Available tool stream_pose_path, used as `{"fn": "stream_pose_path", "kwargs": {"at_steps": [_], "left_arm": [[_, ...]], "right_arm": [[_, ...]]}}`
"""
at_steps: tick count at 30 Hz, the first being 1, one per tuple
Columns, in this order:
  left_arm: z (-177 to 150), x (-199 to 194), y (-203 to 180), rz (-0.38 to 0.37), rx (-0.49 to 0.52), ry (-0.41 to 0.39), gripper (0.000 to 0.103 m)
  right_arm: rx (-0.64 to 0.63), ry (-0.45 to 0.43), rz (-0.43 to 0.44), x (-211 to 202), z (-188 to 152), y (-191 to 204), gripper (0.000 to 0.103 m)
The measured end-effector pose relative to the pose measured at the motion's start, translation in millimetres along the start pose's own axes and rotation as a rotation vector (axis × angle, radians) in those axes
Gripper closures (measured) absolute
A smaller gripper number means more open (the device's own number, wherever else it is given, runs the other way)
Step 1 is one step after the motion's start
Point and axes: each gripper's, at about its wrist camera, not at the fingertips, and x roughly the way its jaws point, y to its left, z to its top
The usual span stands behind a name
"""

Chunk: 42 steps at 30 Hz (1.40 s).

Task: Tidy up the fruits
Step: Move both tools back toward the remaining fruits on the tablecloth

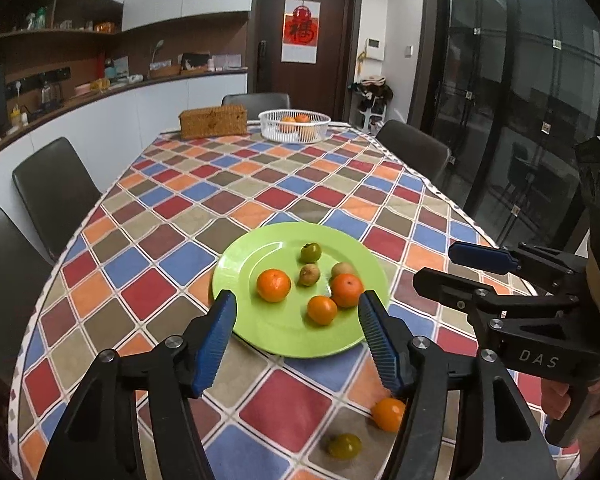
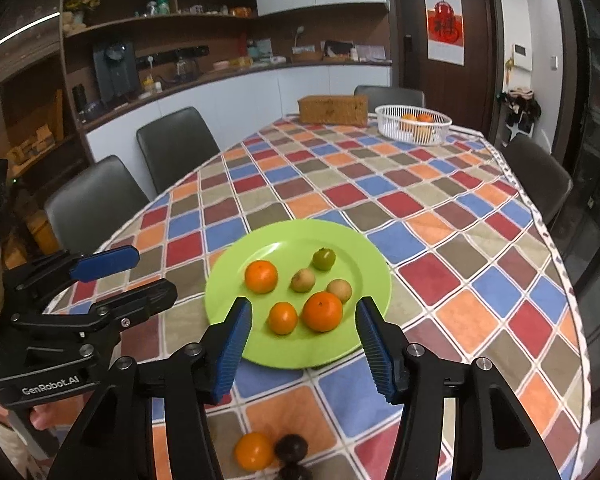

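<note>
Lime-green plate [image 2: 300, 236] on a tablecloth [image 2: 440, 216] checked in red, blue, orange, olive and maroon diamonds edged white. Bright orange tangerines [image 2: 322, 311], a green fruit [image 2: 324, 259], tan-brown ones [image 2: 303, 280]. Blue ribbed pads [image 1: 220, 336] on black grippers. White basket [image 1: 294, 126], straw-brown box [image 1: 213, 121].

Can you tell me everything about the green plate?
The green plate is round, bright lime and glossy, probably plastic. It lies flat on the checkered tablecloth, near the table's close end. Six fruits sit on it: three oranges, two small brownish fruits and a small green one. No gripper touches it.
</note>
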Motion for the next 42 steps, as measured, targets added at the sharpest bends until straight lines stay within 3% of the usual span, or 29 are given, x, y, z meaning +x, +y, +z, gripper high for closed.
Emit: {"fn": "stream_pose_path", "kwargs": {"at_steps": [10, 20, 42], "left_arm": [[-16, -41, -22, 0.008, 0.055, -0.043, 0.036], [-42, -57, -39, 0.002, 0.099, -0.021, 0.035], [-99, -16, -46, -0.051, 0.175, 0.151, 0.035]], "right_arm": [[-0.023, -0.041, -0.028, -46, -18, 8, 0.048], [-0.04, -0.037, -0.036, -71, -42, 14, 0.048], [-0.072, 0.196, -0.02, -33, -109, 16, 0.048]]}}
